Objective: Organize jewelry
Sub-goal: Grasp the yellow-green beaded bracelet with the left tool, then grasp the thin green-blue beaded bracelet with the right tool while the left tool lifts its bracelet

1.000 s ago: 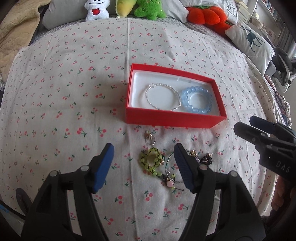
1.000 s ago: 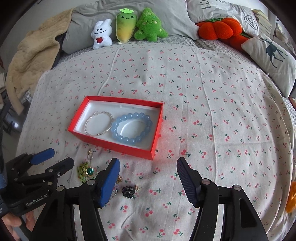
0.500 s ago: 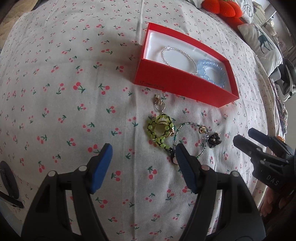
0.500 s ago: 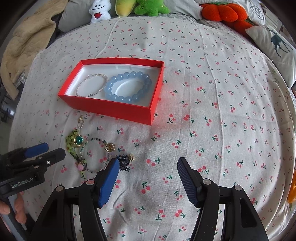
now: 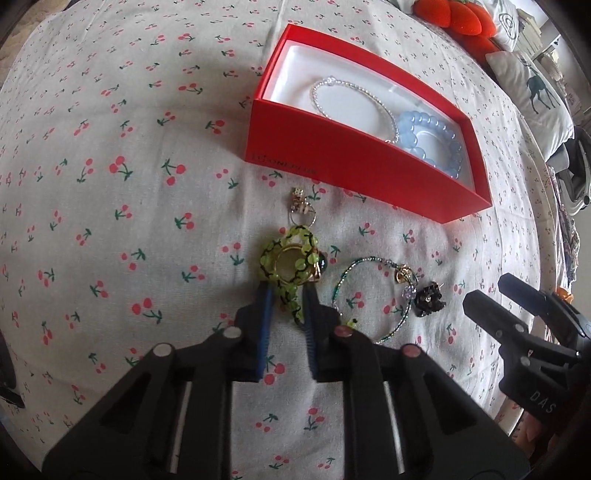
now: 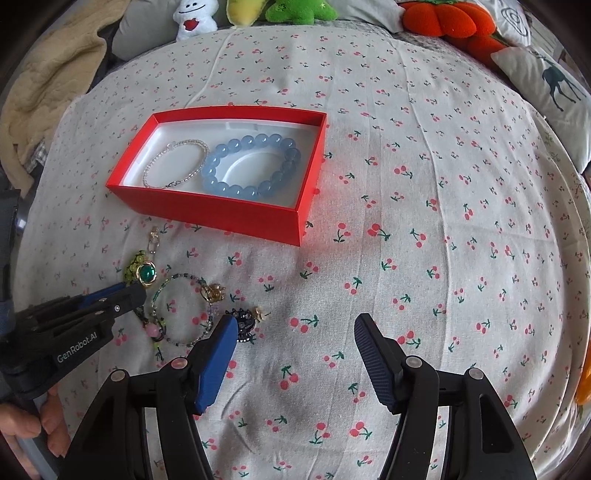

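On a bed (image 6: 424, 155) spread with cherry-print fabric, an open red box (image 6: 236, 216) holds a thin silver bracelet (image 6: 173, 164) at left and a chunky pale-blue bead bracelet (image 6: 251, 166) at right, touching side by side on its white lining. In front of the box, the left tongs (image 5: 286, 295) are pressed together, pinching a green beaded ornament (image 5: 290, 264) with a gold ring and dark green stone; a small gold clasp (image 5: 301, 206) trails from it toward the box. Just right lie a fine beaded bracelet (image 5: 364, 295) and a small black charm (image 5: 428, 299). The right tongs (image 6: 293, 332) hover spread and empty over bare fabric beside the charm. Plush toys (image 6: 295, 9) and pillows (image 6: 554, 85) line the far edge.
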`<state>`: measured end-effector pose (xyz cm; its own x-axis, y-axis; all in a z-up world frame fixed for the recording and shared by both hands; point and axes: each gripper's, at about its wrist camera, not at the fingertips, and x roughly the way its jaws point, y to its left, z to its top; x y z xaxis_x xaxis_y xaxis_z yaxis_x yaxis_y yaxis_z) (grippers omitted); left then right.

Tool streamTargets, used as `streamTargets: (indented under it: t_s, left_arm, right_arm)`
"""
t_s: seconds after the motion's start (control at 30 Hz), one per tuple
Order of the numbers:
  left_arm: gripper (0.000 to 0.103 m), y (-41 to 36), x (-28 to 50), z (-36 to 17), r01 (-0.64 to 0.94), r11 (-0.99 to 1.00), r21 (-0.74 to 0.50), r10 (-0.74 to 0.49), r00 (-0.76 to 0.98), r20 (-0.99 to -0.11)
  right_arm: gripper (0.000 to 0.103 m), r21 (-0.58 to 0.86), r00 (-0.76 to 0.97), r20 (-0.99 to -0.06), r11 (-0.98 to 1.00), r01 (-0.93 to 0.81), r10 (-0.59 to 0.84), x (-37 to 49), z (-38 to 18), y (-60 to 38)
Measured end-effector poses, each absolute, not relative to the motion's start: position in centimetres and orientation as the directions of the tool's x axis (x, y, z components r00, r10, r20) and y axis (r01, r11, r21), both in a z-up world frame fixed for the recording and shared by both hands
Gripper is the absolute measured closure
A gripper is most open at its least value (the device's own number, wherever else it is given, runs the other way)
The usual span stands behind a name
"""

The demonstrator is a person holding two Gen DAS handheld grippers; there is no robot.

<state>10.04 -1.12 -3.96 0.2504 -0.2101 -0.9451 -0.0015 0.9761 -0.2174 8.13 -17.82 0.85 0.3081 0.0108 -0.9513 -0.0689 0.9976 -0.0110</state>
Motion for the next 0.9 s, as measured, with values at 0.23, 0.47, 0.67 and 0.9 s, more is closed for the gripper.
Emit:
streamTargets:
  t_s: [0.23, 0.47, 0.67, 0.9]
  left_arm:
    - [0.097, -0.3, 9.7, -3.1, 0.007, 0.973, -0.233, -0.226, 0.272, -0.936]
    - [0.097, 1.7, 8.6, -1.0, 0.011, 0.964, -0.267, -0.256, 0.323, -0.911]
    - [0.097, 3.4, 7.9, 0.5, 0.016, 0.958, -0.288, -0.274, 0.359, -0.892]
    - [0.097, 5.2, 7.4, 0.5, -0.002, 0.965, -0.263, -0.244, 0.367, -0.898]
  right_arm:
    - [0.036, -0.004, 0.297, -0.955, 0.998, -0.067, 0.016, 8.4, 0.5, -17.6]
    - [0.036, 0.038, 0.275, -0.960, 0.997, -0.065, 0.054, 8.7, 0.0, -16.7]
    - [0.036, 0.120, 0.254, -0.958, 0.990, -0.071, 0.135, 8.9, 0.0, -15.1]
    - [0.045, 0.209, 0.192, -0.955, 0.972, -0.105, 0.226, 8.7, -0.6, -12.3]
